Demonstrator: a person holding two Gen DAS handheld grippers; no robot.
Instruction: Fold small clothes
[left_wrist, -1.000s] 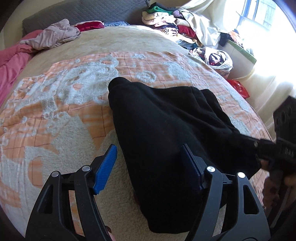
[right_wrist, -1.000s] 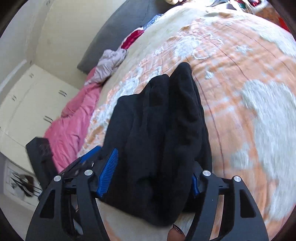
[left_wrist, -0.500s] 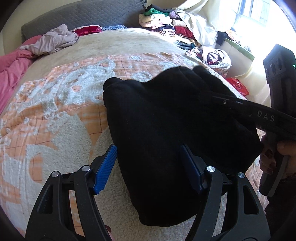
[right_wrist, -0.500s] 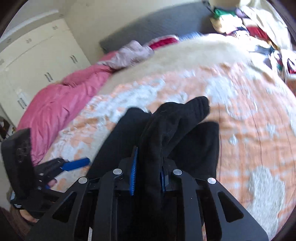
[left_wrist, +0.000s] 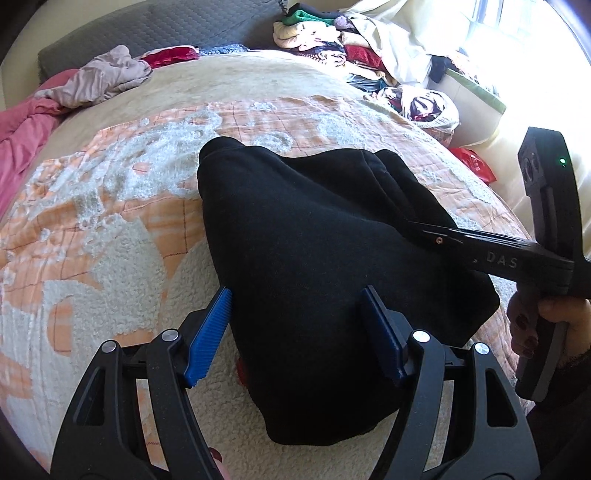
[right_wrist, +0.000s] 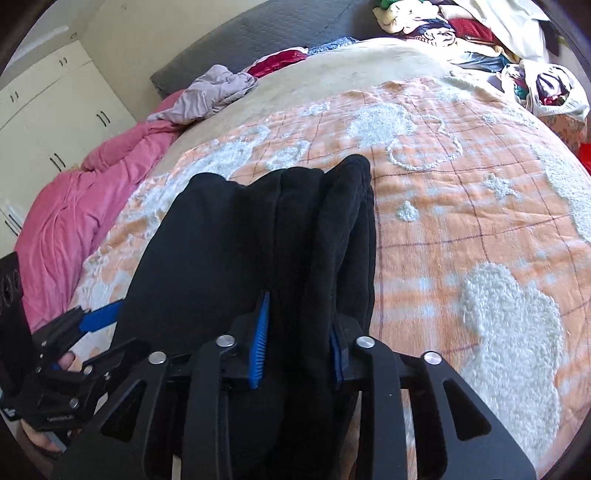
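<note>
Your left gripper (left_wrist: 295, 332) is agape, straddling the near end of the black garment (left_wrist: 314, 258); the left pad (left_wrist: 208, 334) sits just off the cloth edge and the right pad (left_wrist: 382, 334) lies over the cloth, no pinch. Your right gripper (right_wrist: 299, 339) has a thick fold of the garment between its pads; its jaws have just been opening, and I can't tell if they still press the fold. The garment lies ahead of both on the orange blanket (right_wrist: 461, 229). Pink duvet (right_wrist: 81, 218) is far left of the right gripper, clothes pile (left_wrist: 332, 37) ahead-right of the left. The right gripper's arm crosses the cloth to the right of your left gripper.
</note>
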